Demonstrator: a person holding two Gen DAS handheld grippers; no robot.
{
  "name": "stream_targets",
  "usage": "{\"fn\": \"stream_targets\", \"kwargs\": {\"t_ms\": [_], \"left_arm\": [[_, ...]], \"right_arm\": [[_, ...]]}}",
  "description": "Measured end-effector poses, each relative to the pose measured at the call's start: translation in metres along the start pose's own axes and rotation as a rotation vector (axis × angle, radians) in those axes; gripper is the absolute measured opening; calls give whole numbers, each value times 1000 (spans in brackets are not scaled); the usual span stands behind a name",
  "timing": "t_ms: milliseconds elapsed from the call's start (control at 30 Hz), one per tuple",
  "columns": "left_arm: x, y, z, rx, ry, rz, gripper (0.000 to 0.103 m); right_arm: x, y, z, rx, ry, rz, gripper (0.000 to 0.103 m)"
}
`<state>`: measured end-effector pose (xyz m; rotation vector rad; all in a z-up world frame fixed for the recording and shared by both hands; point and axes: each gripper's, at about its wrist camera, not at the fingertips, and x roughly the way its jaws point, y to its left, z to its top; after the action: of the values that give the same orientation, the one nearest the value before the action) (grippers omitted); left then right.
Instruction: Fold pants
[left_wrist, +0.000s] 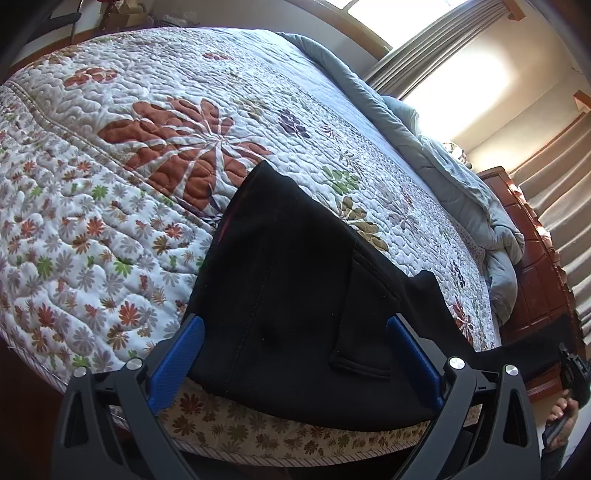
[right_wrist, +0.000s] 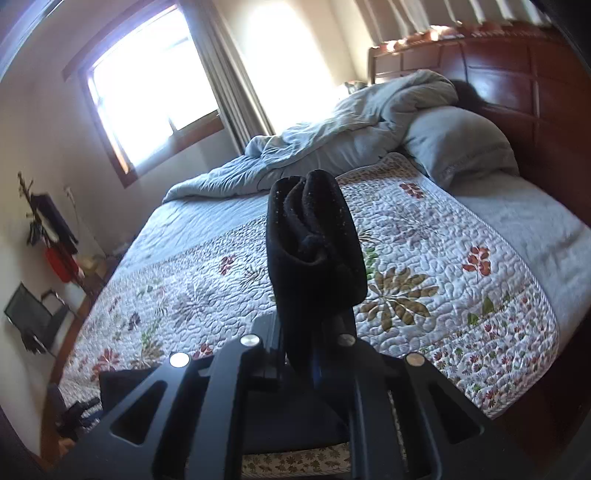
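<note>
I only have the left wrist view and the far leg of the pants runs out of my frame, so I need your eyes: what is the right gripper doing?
Observer: The right gripper has its jaws shut on a bunched black fold of the pants.
Operator: Is that fold lying on the bed?
Observer: No, it sticks up from the jaws, above the floral quilt.
Operator: What lies ahead of it?
Observer: A rumpled grey duvet and a pillow against the wooden headboard.
</note>
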<state>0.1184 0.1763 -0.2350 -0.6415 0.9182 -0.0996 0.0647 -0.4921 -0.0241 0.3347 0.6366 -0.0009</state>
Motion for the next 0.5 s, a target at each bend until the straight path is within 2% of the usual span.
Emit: {"fn": "stream_targets", "kwargs": {"t_ms": [267,500], "left_arm": [[-1,-1,0,10,1,-5,99],[-5,-1,-3,18,1,-10,99]], "right_arm": [[24,70,-17,-186,40,-12,9],[47,125,-44,-371,99,-56,9]]}}
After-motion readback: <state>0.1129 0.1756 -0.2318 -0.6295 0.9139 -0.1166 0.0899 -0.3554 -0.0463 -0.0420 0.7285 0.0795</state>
